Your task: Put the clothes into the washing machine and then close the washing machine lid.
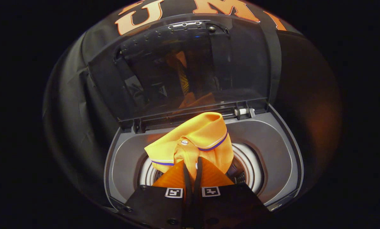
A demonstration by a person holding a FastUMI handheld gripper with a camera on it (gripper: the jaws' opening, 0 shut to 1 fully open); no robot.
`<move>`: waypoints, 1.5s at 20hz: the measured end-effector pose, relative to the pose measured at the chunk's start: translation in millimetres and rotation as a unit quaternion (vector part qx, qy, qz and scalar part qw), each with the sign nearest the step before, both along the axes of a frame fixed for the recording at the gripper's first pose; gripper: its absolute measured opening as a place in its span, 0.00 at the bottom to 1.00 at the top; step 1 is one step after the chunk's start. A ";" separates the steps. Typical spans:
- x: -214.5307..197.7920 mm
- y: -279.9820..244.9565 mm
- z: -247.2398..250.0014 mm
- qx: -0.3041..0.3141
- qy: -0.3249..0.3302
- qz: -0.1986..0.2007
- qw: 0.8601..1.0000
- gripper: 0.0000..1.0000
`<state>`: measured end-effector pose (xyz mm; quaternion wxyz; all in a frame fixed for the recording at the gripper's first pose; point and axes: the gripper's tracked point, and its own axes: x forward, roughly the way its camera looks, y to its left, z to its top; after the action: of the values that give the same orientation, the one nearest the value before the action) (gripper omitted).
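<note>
Over the open mouth of the washing machine (272, 140) the tool (192, 165) hangs with its two fingers drawn nearly together, pinching a fold of the orange shirt (193, 136) between them, so the grip is narrow and closed on cloth. The shirt bunches up just ahead of the fingertips, its collar with the purple and white trim turned upward and a small white button showing near the placket; most of the garment sits above the round drum opening (250, 165), its far fold reaching toward the back edge of the machine's top by the hinge. How much of it already hangs down inside the drum I cannot tell, since the fingers and the cloth itself cover that part. The ribbed pale ring of the drum shows on both sides of the shirt, with dark room beneath it on the right and a narrower gap on the left. Around the ring the grey top deck of the machine runs broad and bare out to its raised rim, widest at the right side. Beyond the shirt the lid (190, 70) stands tilted up and back from its hinges at the rear edge, a dark see-through panel that mirrors the orange cloth. A small white hinge piece (244, 112) sits at the rear right corner.
</note>
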<state>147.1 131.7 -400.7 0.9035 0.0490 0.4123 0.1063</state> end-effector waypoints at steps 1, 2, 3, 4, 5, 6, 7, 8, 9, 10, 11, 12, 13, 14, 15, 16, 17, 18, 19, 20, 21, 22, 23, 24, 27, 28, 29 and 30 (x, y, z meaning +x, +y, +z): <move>-0.1 1.8 -2.7 -0.004 0.005 0.002 1.000 0.08; -0.6 3.0 -4.5 -0.008 0.010 0.005 1.000 0.08; -0.2 4.1 -6.4 -0.011 0.011 0.004 1.000 0.08; 1.2 3.6 -4.9 -0.017 0.008 0.000 1.000 0.08; 2.6 2.8 -3.9 -0.022 0.004 -0.004 1.000 0.09; 0.6 3.4 -4.0 -0.025 0.006 -0.001 1.000 0.09; 0.3 4.1 -4.2 -0.027 0.007 0.003 1.000 0.11; -1.6 2.9 -4.9 -0.032 0.011 0.003 0.999 0.14; -2.5 2.8 -5.5 -0.033 0.015 0.001 0.999 0.25; -4.7 2.5 -5.8 -0.032 0.022 -0.003 0.999 0.38; -5.9 4.5 -5.5 -0.025 0.028 -0.005 0.999 0.51; -8.7 5.6 -6.6 -0.019 0.035 -0.005 0.999 0.64; -9.4 5.7 -5.6 -0.019 0.037 -0.003 0.999 0.76; -10.7 3.6 -4.7 -0.023 0.035 -0.001 0.999 0.89; -9.3 2.8 -2.8 -0.025 0.033 0.002 0.999 0.99; -11.3 3.0 -0.5 -0.025 0.030 0.005 0.999 0.99; -13.1 2.9 -0.2 -0.026 0.031 0.008 0.999 0.99; -14.9 3.1 -0.1 -0.025 0.034 0.009 0.999 0.99; -16.0 3.4 0.0 -0.024 0.035 0.008 0.999 0.99; -17.8 3.7 0.2 -0.022 0.036 0.006 0.999 0.99; -18.7 3.7 0.8 -0.021 0.036 0.005 0.999 0.99; -20.5 3.5 2.2 -0.021 0.035 0.005 0.999 0.99; -20.8 3.2 4.3 -0.022 0.031 0.005 0.999 0.99; -21.2 2.7 7.4 -0.023 0.026 0.006 0.999 0.99; -20.3 3.0 20.5 -0.023 0.010 0.009 1.000 0.99; -20.4 3.5 25.0 -0.021 0.004 0.009 1.000 0.99; -19.8 4.1 29.6 -0.020 -0.001 0.009 1.000 0.99; -19.3 4.3 35.6 -0.019 -0.008 0.009 1.000 0.99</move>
<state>127.8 136.1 -365.2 0.9063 0.0270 0.4078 0.1073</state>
